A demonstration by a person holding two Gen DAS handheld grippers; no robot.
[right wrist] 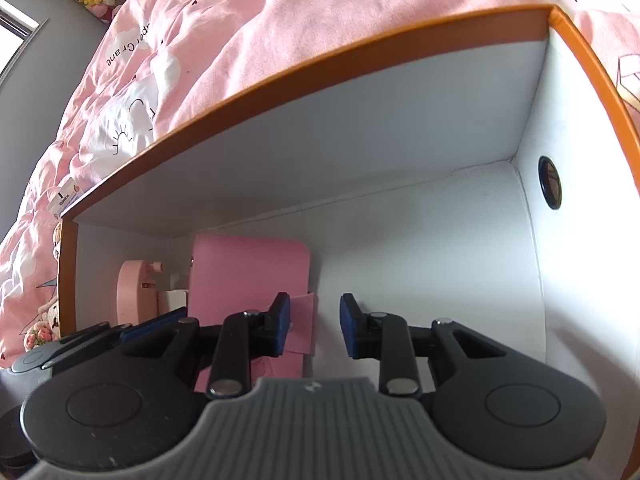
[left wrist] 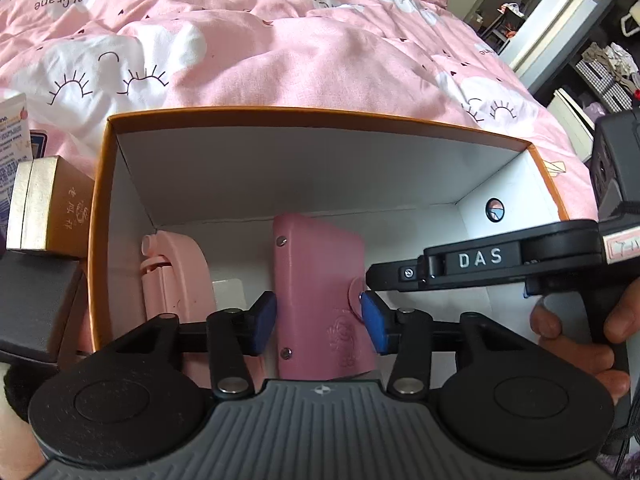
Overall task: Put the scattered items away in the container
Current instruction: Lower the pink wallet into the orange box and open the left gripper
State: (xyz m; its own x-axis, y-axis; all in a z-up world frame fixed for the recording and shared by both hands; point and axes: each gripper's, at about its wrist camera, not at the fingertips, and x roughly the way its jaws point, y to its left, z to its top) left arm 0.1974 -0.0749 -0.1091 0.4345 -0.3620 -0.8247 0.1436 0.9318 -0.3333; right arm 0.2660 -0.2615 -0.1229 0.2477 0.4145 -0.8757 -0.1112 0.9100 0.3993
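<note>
Left gripper (left wrist: 319,322): I read the blue pads as spread, standing either side of the pink wallet (left wrist: 320,300) with a gap at each side. Nothing pinched.
Right gripper (right wrist: 315,330): jaws part-open over the bare white floor of the box, empty. Its left pad overlaps the wallet's snap tab in the right wrist view; touching or merely in front, I cannot tell.
Pink wallet: flat on the floor of the orange box (left wrist: 304,114), about mid-floor, spine with two rivets toward the left wall.
Pink plastic gadget (left wrist: 176,276): in the box too, against the left wall, just beside the wallet.
Outside the box: gold carton (left wrist: 52,204) and a printed tube (left wrist: 14,128) by the box's left wall, on the pink duvet (left wrist: 280,52).
Step, my judgement: release of the wallet, done or nearly.
How to finish well: I lift the left tongs straight up, pads kept wide, so neither catches the tab or drags the wallet.
Watch: the right gripper sits close; I clear one hand first.
Next candidates: gold carton, tube.
</note>
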